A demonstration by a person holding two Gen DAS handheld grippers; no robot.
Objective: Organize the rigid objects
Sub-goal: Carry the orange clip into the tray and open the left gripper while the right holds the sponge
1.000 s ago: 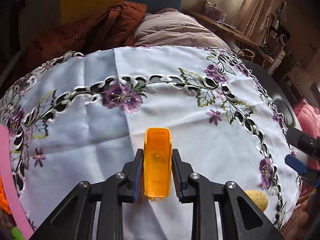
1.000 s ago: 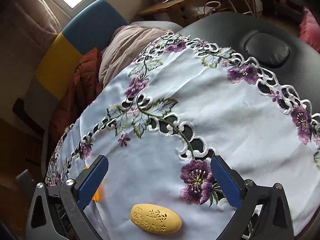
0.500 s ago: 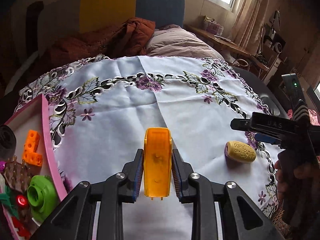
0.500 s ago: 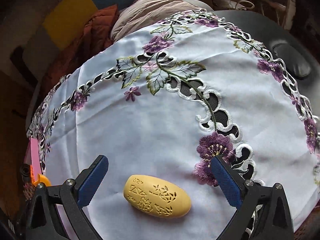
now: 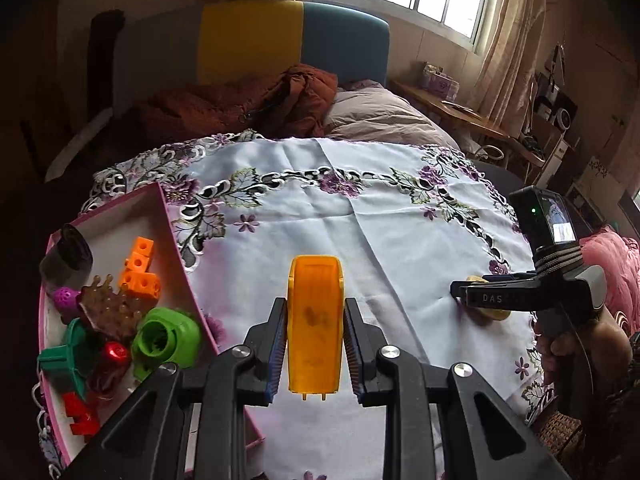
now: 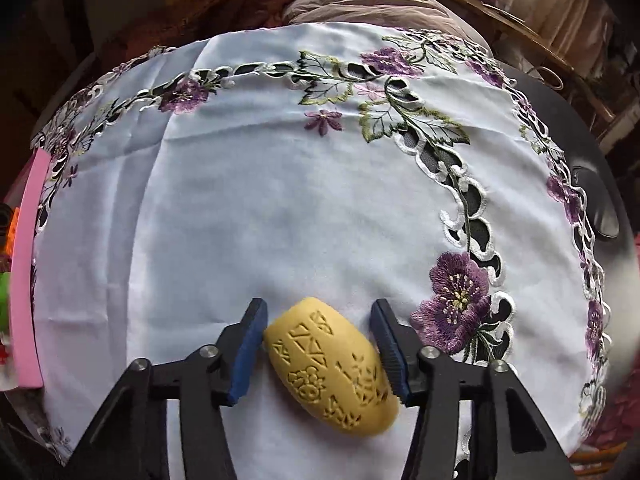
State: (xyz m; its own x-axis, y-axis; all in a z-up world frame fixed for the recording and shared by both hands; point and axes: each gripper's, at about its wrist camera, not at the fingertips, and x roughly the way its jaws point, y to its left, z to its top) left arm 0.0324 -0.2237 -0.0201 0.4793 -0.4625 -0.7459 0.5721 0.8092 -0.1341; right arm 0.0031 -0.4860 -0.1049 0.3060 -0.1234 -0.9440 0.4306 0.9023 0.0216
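My left gripper [image 5: 315, 306] is shut on an orange plastic piece [image 5: 316, 332] and holds it above the white embroidered cloth [image 5: 360, 232], just right of the pink box [image 5: 182, 264]. At the cloth's right edge a hand [image 5: 576, 344] holds my right gripper [image 5: 460, 294] low over a yellow carved oval [image 5: 492, 314]. In the right wrist view the right gripper [image 6: 319, 312] is closing its jaws around that yellow oval [image 6: 332, 368]. The oval lies slanted on the cloth [image 6: 280, 200], and both blue pads [image 6: 250, 344] touch its sides.
The pink box holds several toys: a green ring [image 5: 166, 338], orange blocks [image 5: 138, 270], a black cylinder [image 5: 68, 256], and red and teal pieces. Its pink wall [image 6: 26, 272] is at the far left. Behind the cloth lie a brown jacket [image 5: 248, 108] and a pillow [image 5: 380, 116].
The left gripper has pulled back and up with the orange piece, bringing the pink box into view. The right gripper rolled, dropped over the yellow oval and narrowed its jaws onto it.
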